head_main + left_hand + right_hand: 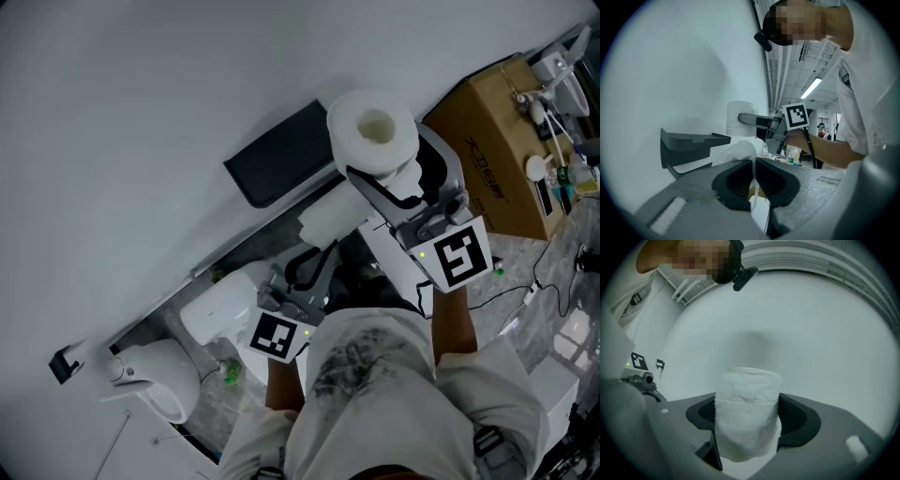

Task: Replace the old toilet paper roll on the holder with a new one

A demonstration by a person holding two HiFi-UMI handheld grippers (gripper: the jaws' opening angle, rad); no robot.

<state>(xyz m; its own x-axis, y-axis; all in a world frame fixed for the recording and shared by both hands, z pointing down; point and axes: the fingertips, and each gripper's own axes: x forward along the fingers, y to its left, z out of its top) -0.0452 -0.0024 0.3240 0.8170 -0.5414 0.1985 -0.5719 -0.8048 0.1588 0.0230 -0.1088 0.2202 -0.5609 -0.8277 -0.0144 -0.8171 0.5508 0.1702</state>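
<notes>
Both grippers are full: your right gripper (746,417) squeezes the toilet roll (373,131), your left gripper (753,180) pinches white paper (739,151). The box (487,141) print is too tiny to read.

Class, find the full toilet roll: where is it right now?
The roll sits clamped in the right gripper's jaws, top centre of the head view, just right of the dark wall holder.

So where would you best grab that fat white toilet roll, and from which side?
Grip the toilet roll across its curved outer wall, coming from the side, as the right gripper does now. The soft round wall gives both jaws a seat, and the open core is left free, probably needed for the holder.
</notes>
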